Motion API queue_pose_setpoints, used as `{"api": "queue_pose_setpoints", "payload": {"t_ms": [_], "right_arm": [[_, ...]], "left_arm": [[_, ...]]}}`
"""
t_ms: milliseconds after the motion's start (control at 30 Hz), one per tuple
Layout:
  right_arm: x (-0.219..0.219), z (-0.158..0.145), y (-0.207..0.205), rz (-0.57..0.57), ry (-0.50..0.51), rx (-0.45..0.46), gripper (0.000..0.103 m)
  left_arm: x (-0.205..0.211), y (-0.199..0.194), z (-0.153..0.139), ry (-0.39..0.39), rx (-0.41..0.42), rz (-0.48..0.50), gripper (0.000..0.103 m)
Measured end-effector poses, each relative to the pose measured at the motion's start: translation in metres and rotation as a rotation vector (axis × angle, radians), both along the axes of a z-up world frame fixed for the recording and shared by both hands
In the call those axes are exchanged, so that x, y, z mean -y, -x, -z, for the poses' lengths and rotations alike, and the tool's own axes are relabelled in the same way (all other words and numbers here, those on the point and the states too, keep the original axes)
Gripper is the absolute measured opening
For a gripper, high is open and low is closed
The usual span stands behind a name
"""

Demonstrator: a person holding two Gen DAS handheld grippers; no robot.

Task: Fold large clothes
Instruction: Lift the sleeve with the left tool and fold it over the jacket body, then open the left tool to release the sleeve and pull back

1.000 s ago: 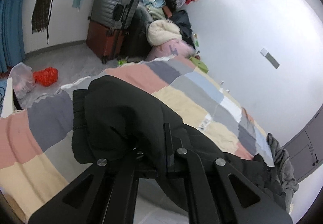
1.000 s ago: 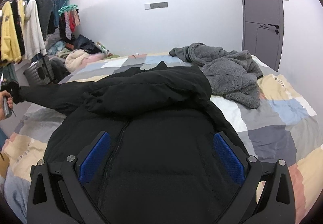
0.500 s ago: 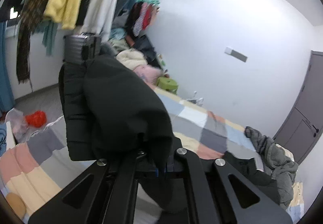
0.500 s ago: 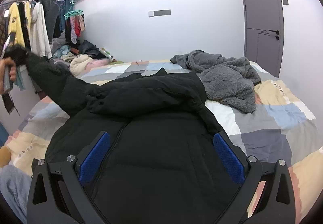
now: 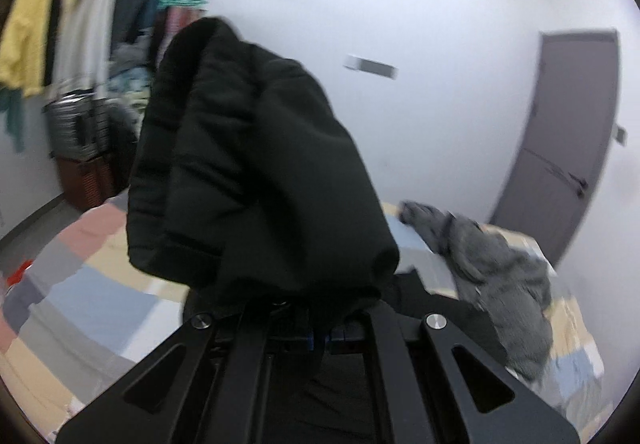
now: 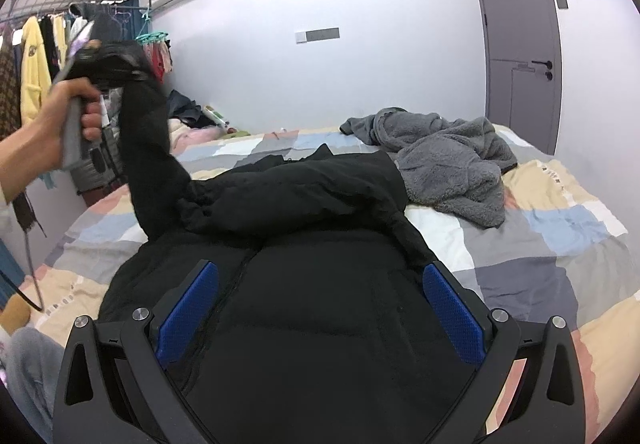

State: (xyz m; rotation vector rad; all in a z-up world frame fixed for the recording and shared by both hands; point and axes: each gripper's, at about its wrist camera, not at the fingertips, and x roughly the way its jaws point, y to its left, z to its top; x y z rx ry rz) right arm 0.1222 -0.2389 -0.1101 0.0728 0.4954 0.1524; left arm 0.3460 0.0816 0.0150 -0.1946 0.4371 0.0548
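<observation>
While the black puffer jacket (image 6: 320, 284) lies face-up along the patchwork bed (image 6: 560, 244), one sleeve (image 5: 256, 172) is held clamped in the left gripper (image 5: 316, 336), whose jaws are closed on the cuff. The sleeve is raised well above the mattress, presumably so that it can be carried across the chest without dragging. The other sleeve is already laid across the jacket's upper body. The right gripper (image 6: 320, 316) is held just above the jacket's lower front with its blue pads (image 6: 452, 320) spread wide and nothing between them, probably to steady the body. A grey fleece garment (image 6: 448, 164) lies touching the jacket's shoulder, where it could be caught in the fold.
</observation>
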Motion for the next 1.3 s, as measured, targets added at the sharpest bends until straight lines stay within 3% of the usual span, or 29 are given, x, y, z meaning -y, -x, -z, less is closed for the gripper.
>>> {"api": "queue_pose_setpoints", "payload": {"t_ms": [200, 333, 533, 833, 1067, 1167, 1233, 1300], "right_arm": [[0.013, 0.000, 0.001, 0.014, -0.030, -0.001, 0.103], [0.029, 0.001, 0.001, 0.039, -0.062, 0.003, 0.103], [0.055, 0.005, -0.002, 0.070, -0.096, -0.018, 0.103], [0.069, 0.015, -0.008, 0.051, -0.146, -0.057, 0.103], [0.063, 0.027, -0.018, -0.006, -0.143, -0.101, 0.103], [0.064, 0.027, -0.017, -0.009, -0.148, -0.104, 0.103], [0.065, 0.027, -0.016, -0.008, -0.154, -0.103, 0.103], [0.065, 0.025, -0.013, -0.007, -0.153, -0.089, 0.103]], "left_arm": [[0.066, -0.017, 0.022, -0.006, -0.047, 0.106, 0.002], [0.090, -0.029, 0.052, 0.022, -0.092, 0.155, 0.002], [0.143, -0.043, 0.098, -0.005, -0.164, 0.212, 0.002], [0.180, -0.067, 0.169, 0.012, -0.294, 0.236, 0.003], [0.195, -0.065, 0.172, -0.065, -0.313, 0.231, 0.003], [0.197, -0.059, 0.163, -0.048, -0.318, 0.211, 0.011], [0.194, -0.057, 0.160, -0.018, -0.326, 0.206, 0.027], [0.190, -0.049, 0.154, -0.017, -0.302, 0.202, 0.060]]}}
